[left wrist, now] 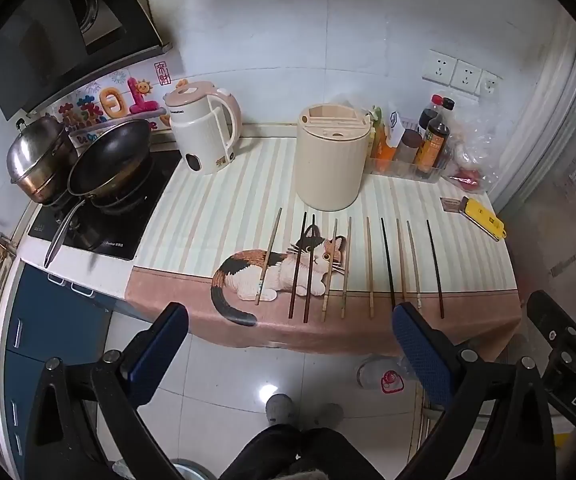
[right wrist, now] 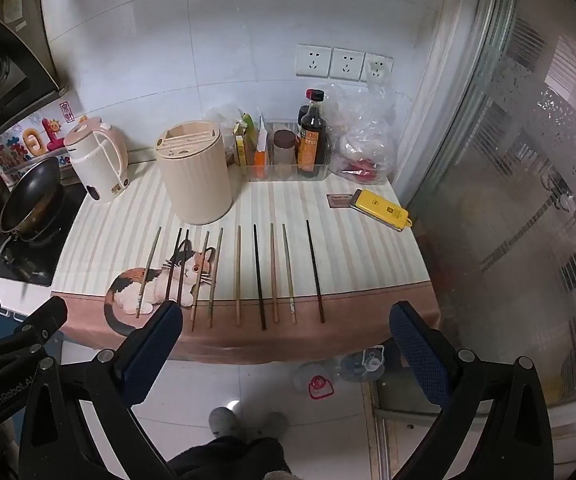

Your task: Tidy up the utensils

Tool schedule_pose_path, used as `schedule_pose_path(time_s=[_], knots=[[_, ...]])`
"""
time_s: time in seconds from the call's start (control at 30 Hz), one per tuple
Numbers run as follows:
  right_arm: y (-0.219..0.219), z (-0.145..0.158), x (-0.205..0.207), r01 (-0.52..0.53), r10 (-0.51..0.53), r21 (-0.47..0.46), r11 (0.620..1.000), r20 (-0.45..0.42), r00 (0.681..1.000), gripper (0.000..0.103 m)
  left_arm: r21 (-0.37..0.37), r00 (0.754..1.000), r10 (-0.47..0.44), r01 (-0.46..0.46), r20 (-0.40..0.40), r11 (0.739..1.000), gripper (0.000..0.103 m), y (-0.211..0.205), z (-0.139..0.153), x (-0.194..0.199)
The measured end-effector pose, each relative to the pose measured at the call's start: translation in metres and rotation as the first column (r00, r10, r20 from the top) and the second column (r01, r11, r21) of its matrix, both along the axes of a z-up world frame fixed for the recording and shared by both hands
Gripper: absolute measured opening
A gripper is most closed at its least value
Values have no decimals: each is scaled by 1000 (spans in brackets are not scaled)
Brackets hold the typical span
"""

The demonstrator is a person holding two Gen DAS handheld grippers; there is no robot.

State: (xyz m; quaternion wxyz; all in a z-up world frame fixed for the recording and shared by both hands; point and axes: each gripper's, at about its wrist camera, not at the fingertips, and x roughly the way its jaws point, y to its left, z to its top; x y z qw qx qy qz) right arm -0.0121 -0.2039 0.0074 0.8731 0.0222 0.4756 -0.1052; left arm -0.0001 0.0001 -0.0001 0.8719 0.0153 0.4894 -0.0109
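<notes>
Chopsticks [right wrist: 239, 276] lie in a loose row on the cat mat [right wrist: 348, 248], ten of them, tips toward the holder [right wrist: 195, 172] that stands just behind the row. Nothing is picked yet, so the step in hand, as I judge it, is the first pick.

Your left gripper [left wrist: 288, 320] and right gripper [right wrist: 283, 320] both hover before the near edge of the mat, jaws spread fully wide, and both are empty. Keep them so until the pads are on both sides of one stick.

Choose an end stick first, for example the dark one at the right [right wrist: 315, 271], because it lies well apart from its neighbour. The two dark sticks on the cat picture [right wrist: 177, 266] lie close together, so you risk to take both or to roll one away. Grip near the thick end at the mat's edge, then lift straight up before you turn toward the holder.

The sticks are thin and mixed: some pale wood or bamboo, some dark brown, one almost black [right wrist: 259, 276]. They look light and will roll easily. The holder is a cream cylinder with slots in its top; I think the slots are narrow, so aim the tip with care.
</notes>
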Motion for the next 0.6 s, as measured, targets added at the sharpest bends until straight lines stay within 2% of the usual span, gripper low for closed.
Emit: schedule_pose_path(time_s=[0.37,0.6], knots=[[-7,9,2,-7,7,-3,1000,-1,1000,103,-5,1000,-3,3,-7,1000,103,1,-2,-2],[1,1,2,-11,11,-8,1000,4,1000,103,2,1000,-5,5,-9,1000,103,-7,-1,1]])
